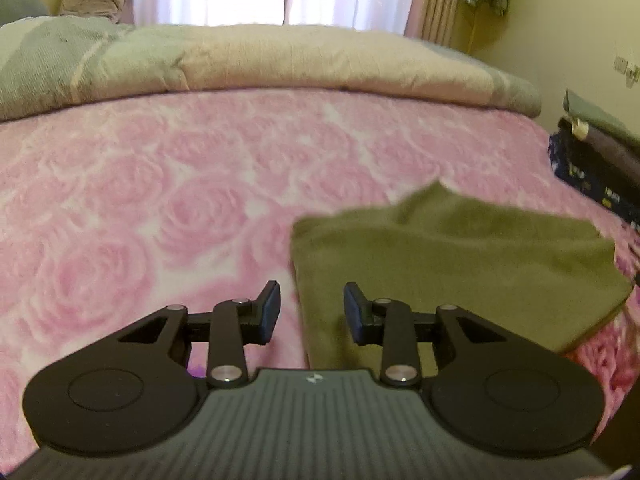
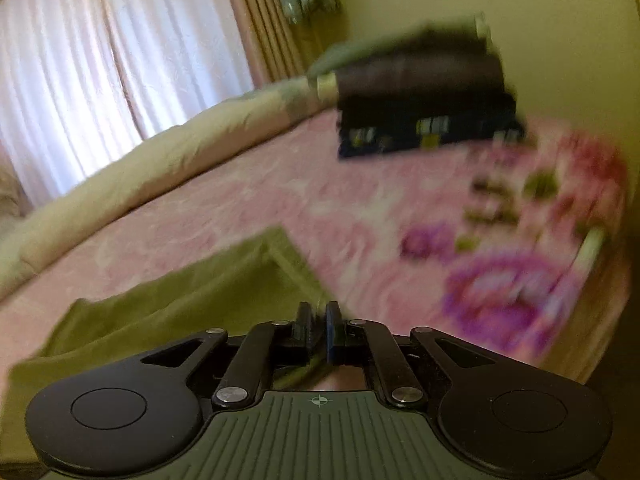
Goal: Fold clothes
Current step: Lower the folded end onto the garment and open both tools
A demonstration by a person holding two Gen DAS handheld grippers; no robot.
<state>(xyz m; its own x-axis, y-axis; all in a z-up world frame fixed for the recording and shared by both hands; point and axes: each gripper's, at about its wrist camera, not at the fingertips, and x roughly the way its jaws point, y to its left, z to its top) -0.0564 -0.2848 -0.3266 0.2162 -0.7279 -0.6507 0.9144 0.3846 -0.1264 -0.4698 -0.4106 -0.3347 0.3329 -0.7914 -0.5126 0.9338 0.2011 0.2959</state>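
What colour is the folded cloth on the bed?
Olive green garment; clearest in the left wrist view.

Bare pink rose blanket [image 1: 132,208] is lying open across the left and centre of the left wrist frame. The olive garment [image 1: 452,264] is covering the lower right, a rolled quilt [image 1: 280,64] is blocking the top, and stacked dark clothes [image 2: 424,108] are occupying the upper right of the right wrist frame.

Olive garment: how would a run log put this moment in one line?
olive garment on pink blanket | left tongs open, empty | right tongs shut on its edge
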